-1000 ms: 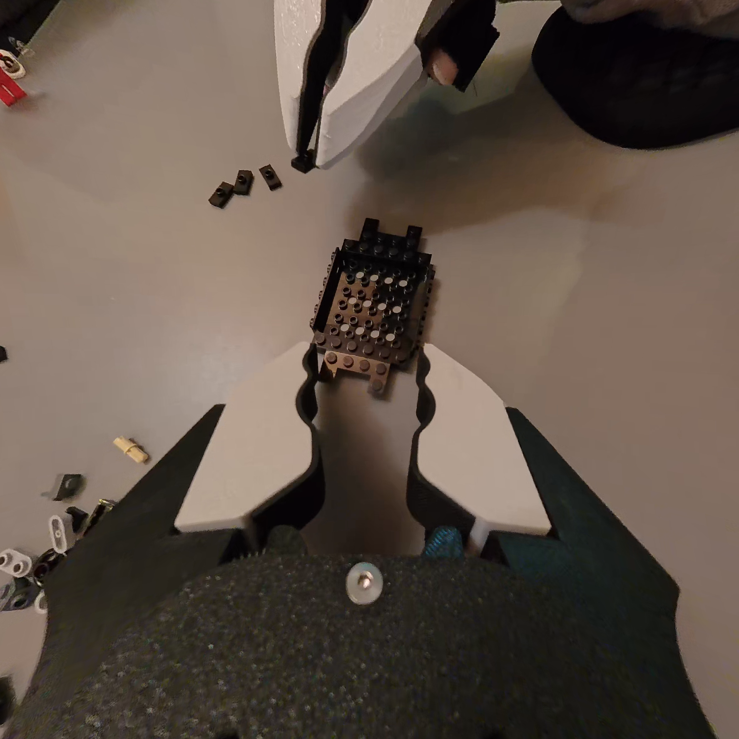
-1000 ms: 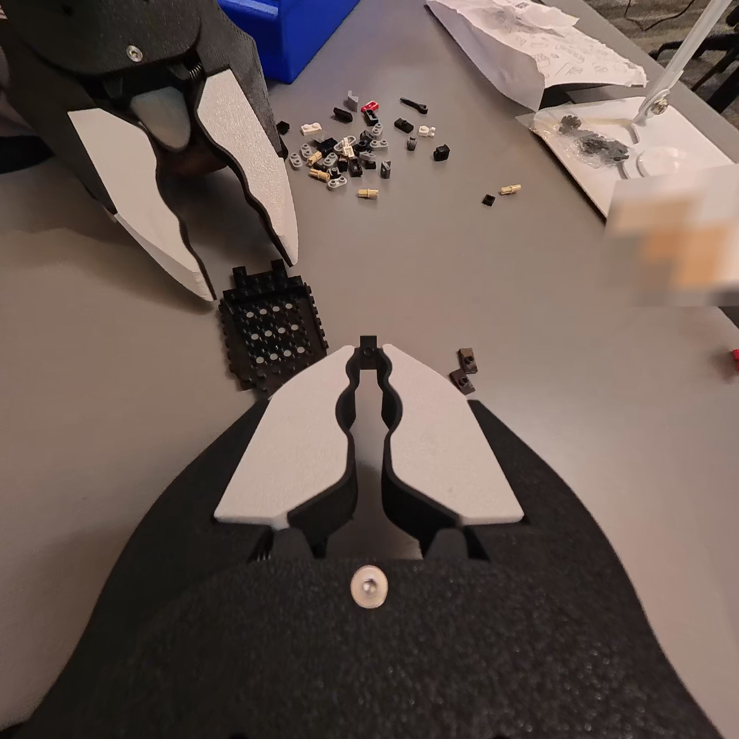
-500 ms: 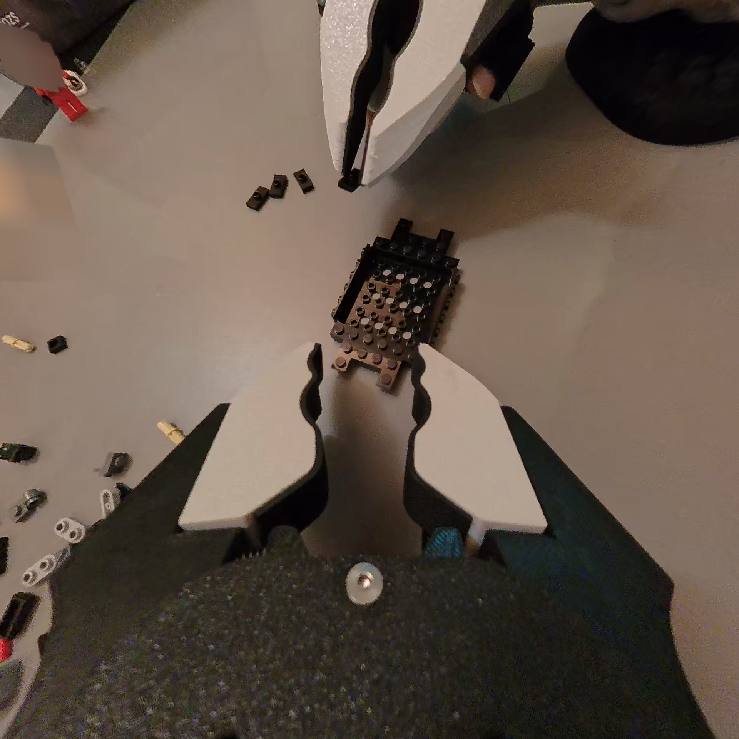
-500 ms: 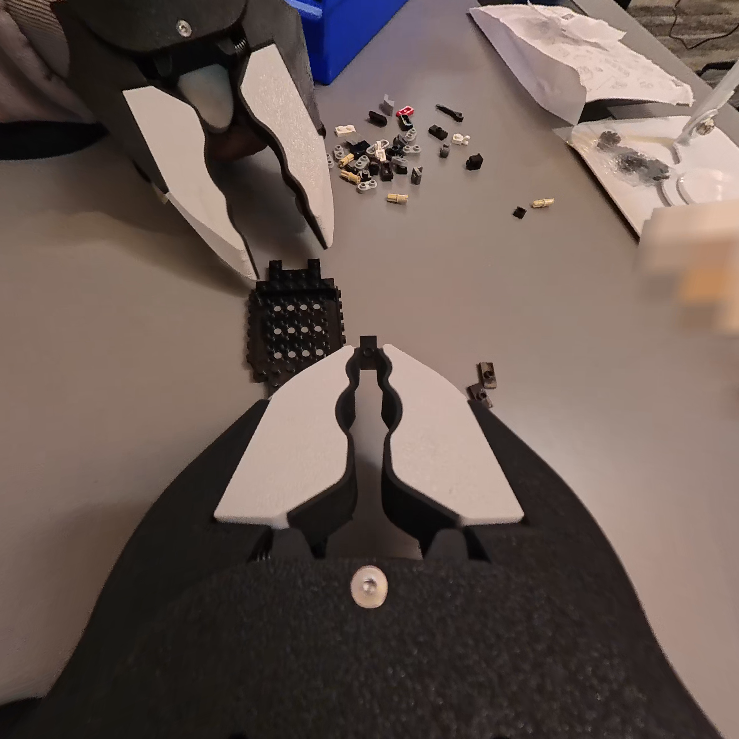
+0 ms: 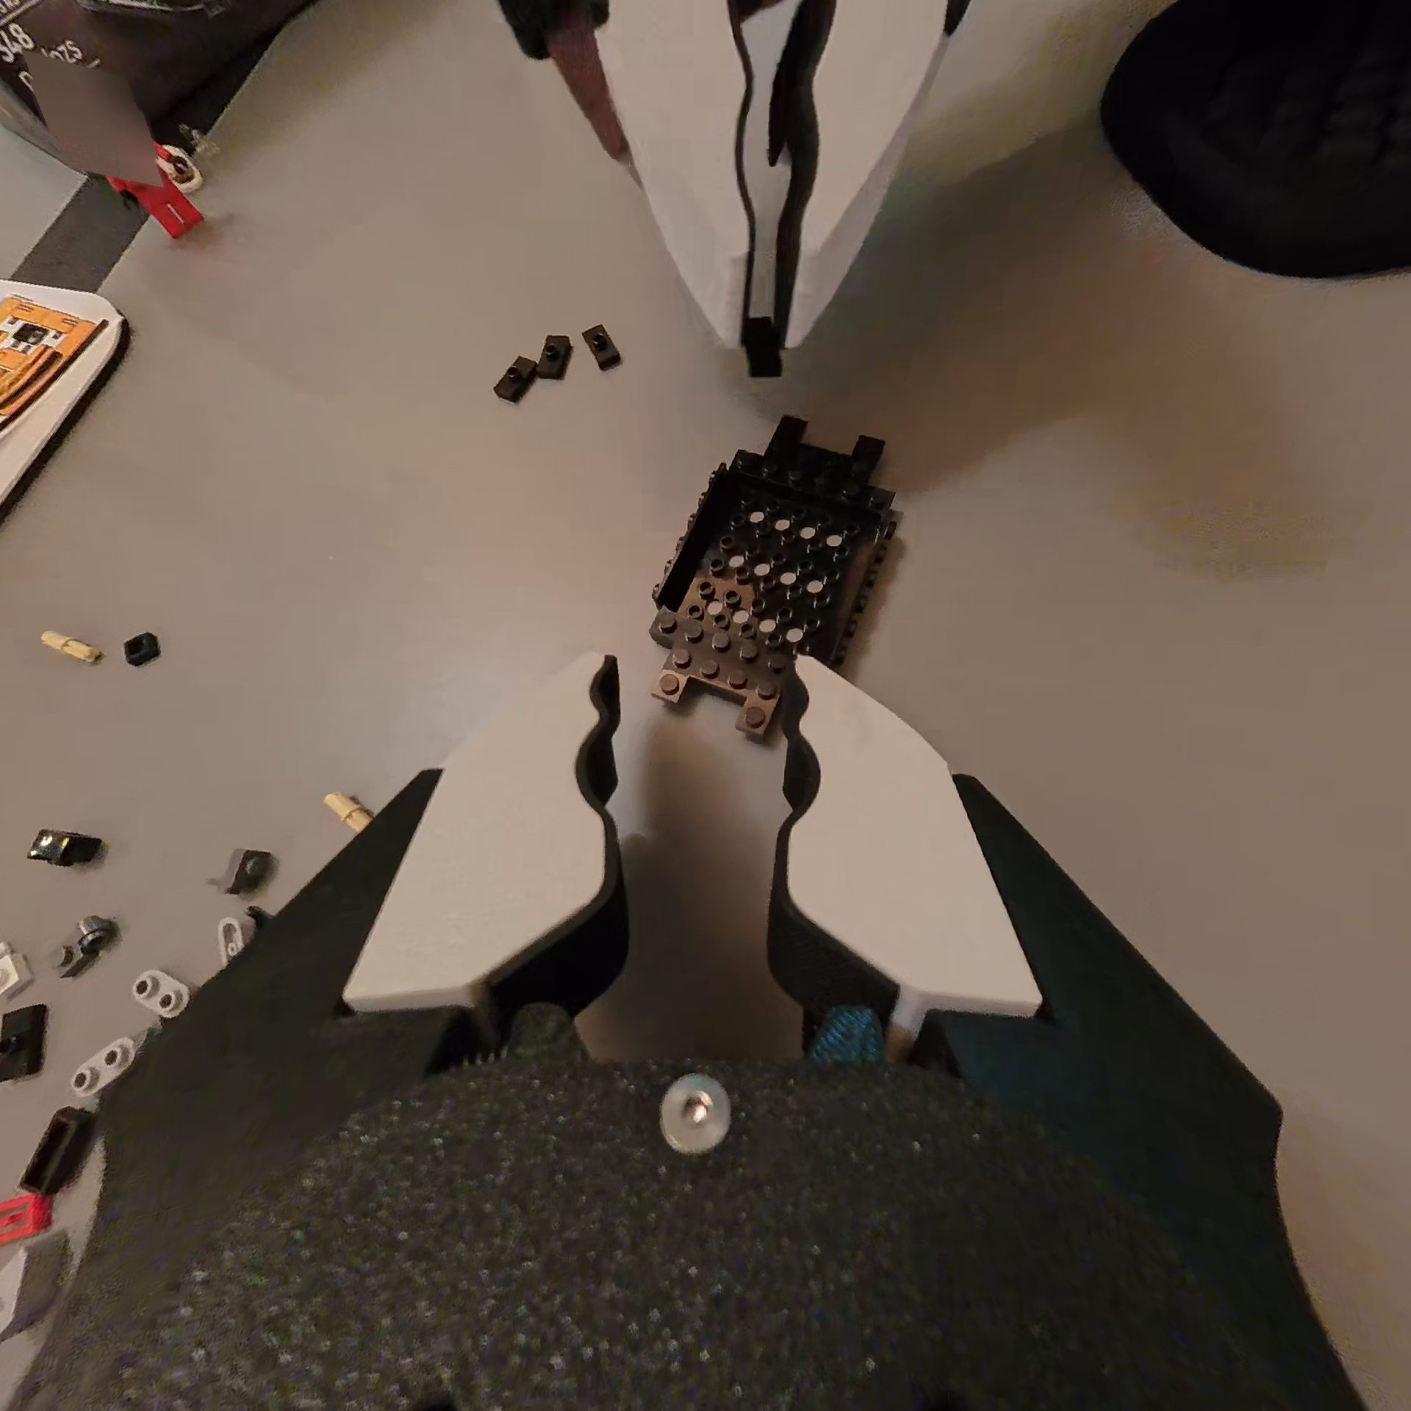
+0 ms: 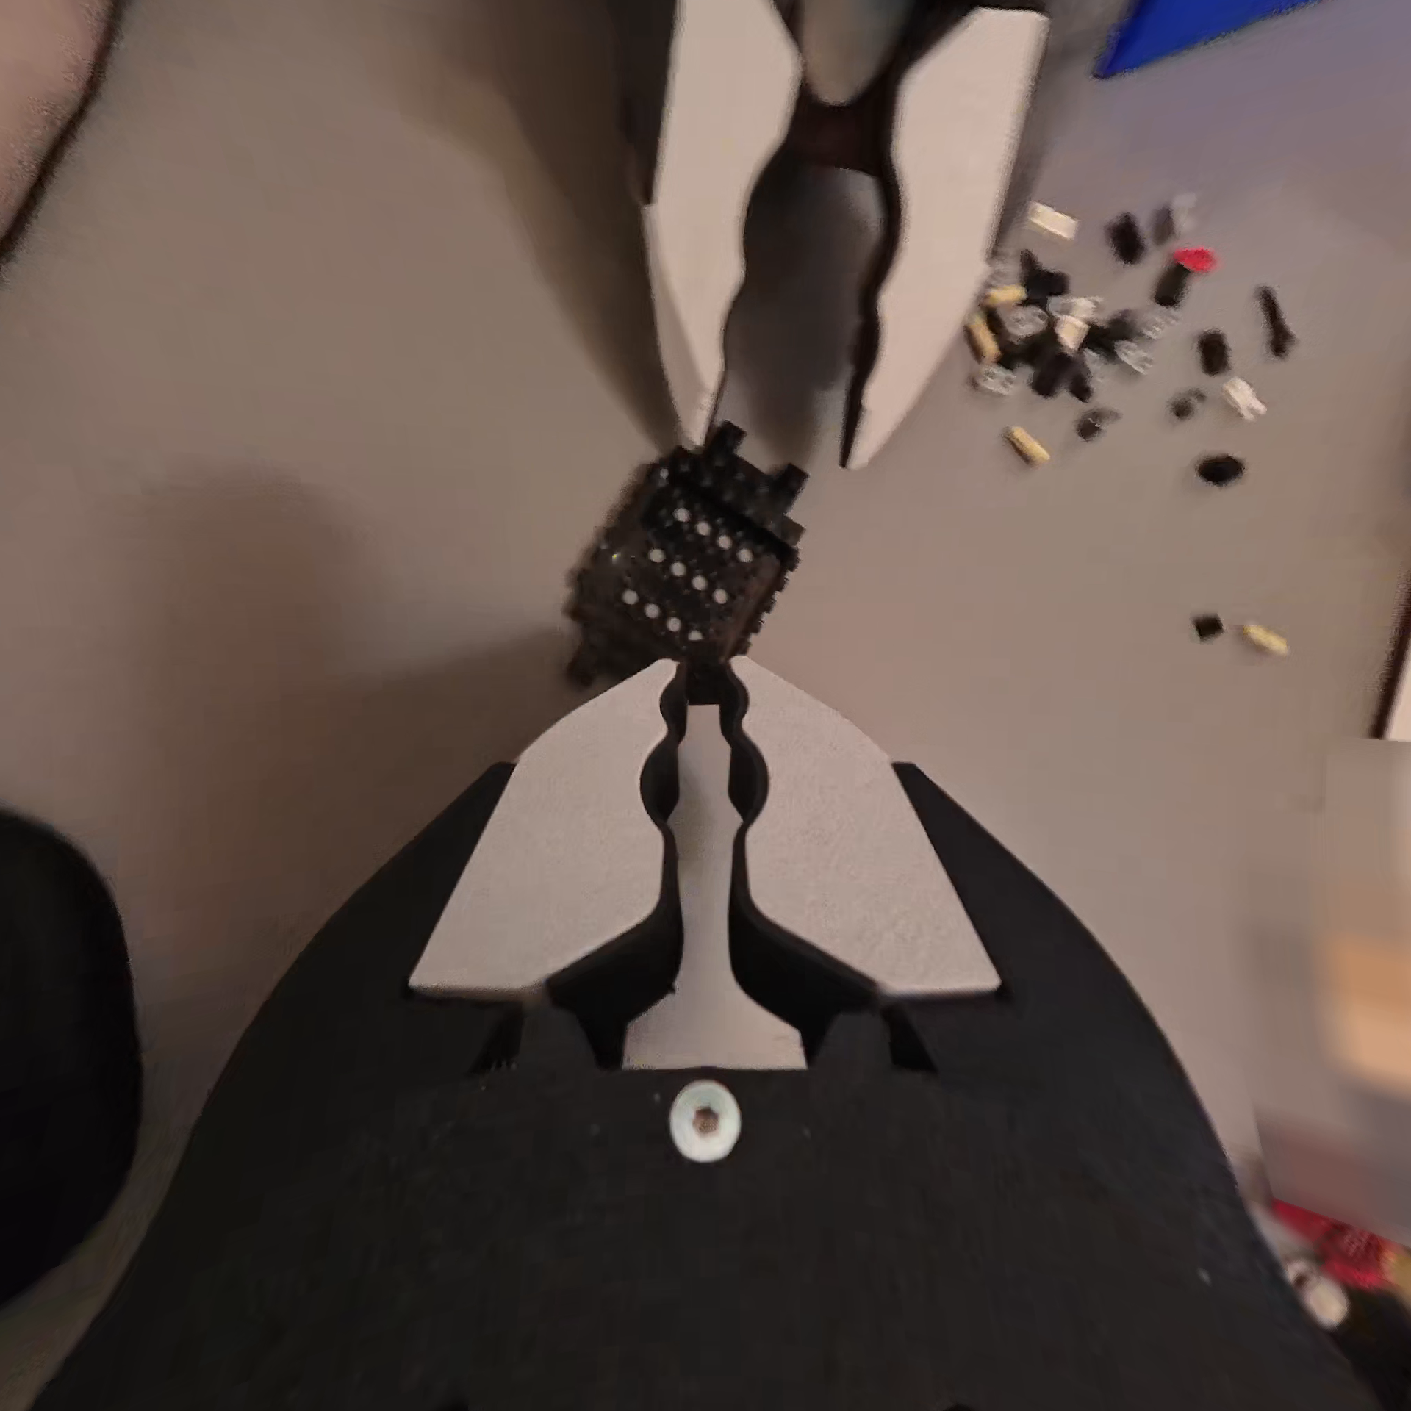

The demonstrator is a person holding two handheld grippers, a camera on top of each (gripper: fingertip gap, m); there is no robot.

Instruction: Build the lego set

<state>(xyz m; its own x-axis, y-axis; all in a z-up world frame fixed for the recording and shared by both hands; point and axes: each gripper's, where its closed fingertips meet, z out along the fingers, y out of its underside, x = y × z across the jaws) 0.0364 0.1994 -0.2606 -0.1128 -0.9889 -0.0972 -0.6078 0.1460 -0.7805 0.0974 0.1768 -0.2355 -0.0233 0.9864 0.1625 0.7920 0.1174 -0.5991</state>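
On the grey table (image 5: 1069, 687) the black studded chassis (image 5: 771, 580) is taken as landmark. The left gripper (image 5: 699, 687), fingers spread with nothing between, is positioned at its near end. Beyond its far end the right gripper (image 5: 762, 355) is seen clamped on a small black brick (image 5: 762, 359). Three black plates (image 5: 553, 359) are noted to its far left.

plain grey tabletop (image 5: 1069, 687), dim light

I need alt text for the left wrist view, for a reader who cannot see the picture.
The open left gripper frames the near end of a black studded Lego base on a grey table. Opposite, the right gripper pinches a small black piece beyond the base's far end; loose pieces lie at left.
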